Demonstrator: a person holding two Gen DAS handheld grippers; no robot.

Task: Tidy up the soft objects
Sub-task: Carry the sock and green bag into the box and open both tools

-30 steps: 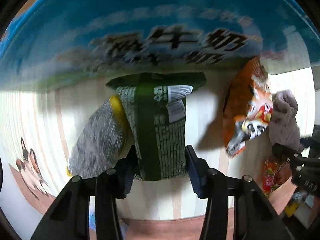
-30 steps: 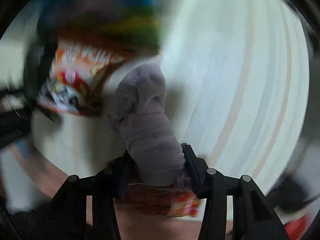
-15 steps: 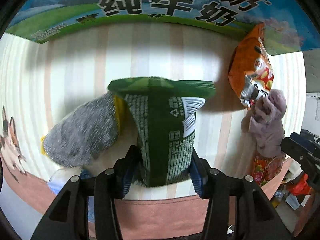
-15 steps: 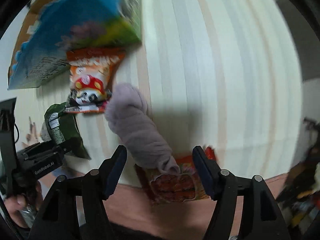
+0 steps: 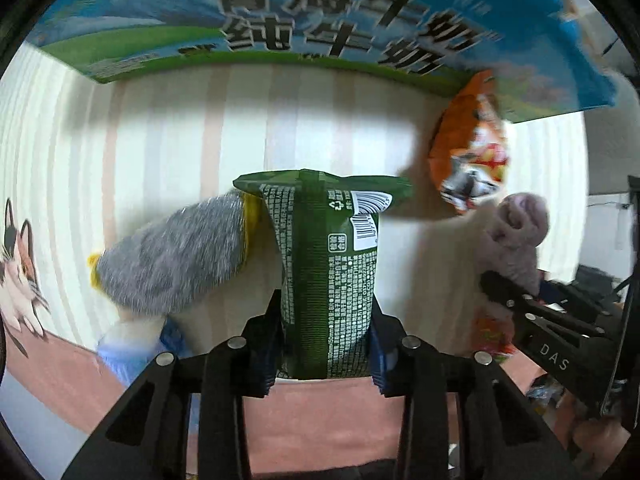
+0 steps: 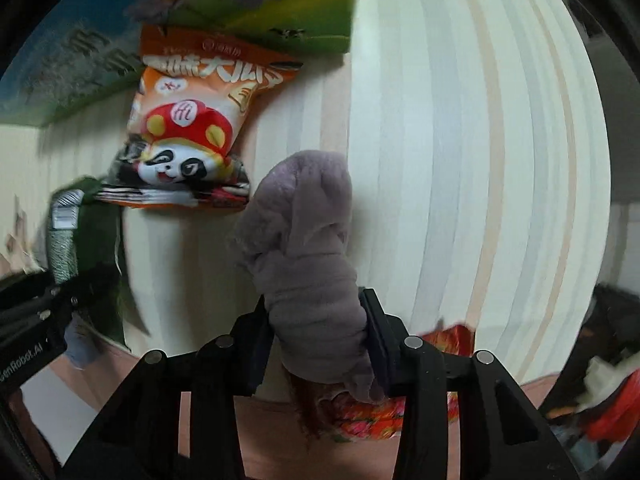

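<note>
Green snack bag (image 5: 328, 280) sits clamped in the left gripper (image 5: 324, 344), while the right gripper (image 6: 316, 340) pinches a mauve sock (image 6: 308, 264) beside an orange bag (image 6: 188, 132).

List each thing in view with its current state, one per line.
Left claw: shut on green packet.
Green packet: clamped, sealed.
Right claw: shut on purple cloth.
Purple cloth: bunched, clamped at its lower end.
Grey sock: lying loose on the table, beside the green packet.
Orange packet: sealed, lying against the milk box.
Red packet: partly hidden under the purple cloth.
</note>
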